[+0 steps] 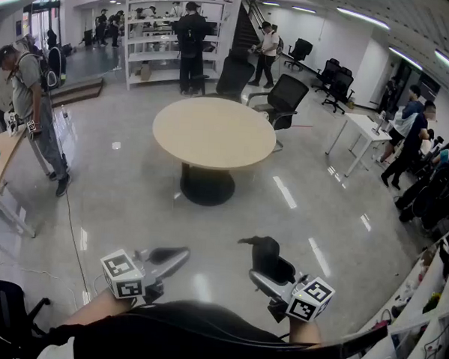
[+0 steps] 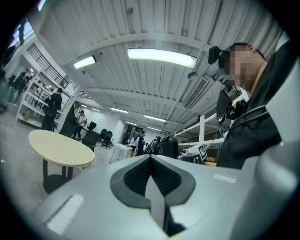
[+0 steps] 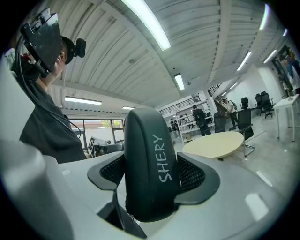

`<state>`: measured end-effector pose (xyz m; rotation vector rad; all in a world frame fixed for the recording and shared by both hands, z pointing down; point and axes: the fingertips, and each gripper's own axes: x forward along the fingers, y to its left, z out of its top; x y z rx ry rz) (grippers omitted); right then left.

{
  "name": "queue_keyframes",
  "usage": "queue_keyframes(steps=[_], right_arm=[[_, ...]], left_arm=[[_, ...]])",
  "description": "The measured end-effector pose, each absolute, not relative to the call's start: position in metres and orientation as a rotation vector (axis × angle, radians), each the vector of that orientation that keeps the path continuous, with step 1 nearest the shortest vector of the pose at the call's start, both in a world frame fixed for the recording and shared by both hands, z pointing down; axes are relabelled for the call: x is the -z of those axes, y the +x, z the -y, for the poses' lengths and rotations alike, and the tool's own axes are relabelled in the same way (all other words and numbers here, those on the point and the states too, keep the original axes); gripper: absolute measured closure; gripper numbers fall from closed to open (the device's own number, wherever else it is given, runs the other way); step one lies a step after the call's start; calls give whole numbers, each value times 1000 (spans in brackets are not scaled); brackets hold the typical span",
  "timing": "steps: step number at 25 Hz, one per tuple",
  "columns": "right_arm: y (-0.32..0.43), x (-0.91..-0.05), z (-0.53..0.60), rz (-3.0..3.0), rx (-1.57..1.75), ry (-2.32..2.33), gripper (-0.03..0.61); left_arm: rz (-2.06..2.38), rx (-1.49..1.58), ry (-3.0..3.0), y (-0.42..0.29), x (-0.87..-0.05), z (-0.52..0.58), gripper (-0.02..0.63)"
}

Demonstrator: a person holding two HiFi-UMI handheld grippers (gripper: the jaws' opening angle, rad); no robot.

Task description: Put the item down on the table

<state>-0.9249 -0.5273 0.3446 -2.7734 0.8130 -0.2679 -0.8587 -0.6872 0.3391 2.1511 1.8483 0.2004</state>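
Holding a dark, rounded, smooth-shelled item [image 3: 145,140] lettered SHERY, well apart from the round beige-topped table [image 1: 213,131].
The right gripper [image 3: 152,176] clamps the item from both sides between its ribbed pads, in the air over the glossy grey floor [image 1: 133,200]; in the head view the table stands at twelve o'clock. The left gripper [image 1: 174,256], low at seven o'clock, has its jaws pressed together with nothing between them.

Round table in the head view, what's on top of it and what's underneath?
Nothing lies on the round table; its beige top is bare. Underneath stands a dark pedestal with a round base. The top hides where the column meets it.
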Motion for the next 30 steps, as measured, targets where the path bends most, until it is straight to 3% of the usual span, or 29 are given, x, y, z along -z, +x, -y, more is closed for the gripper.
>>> queue_keyframes(steps=[15, 30], right_arm=[[-928, -335, 482, -828, 226, -2758, 216], [-1023, -348, 344, -677, 185, -2785, 215]], left_arm=[[-1846, -176, 2176, -861, -328, 650, 617], [-2045, -218, 2056, -932, -329, 493, 617]])
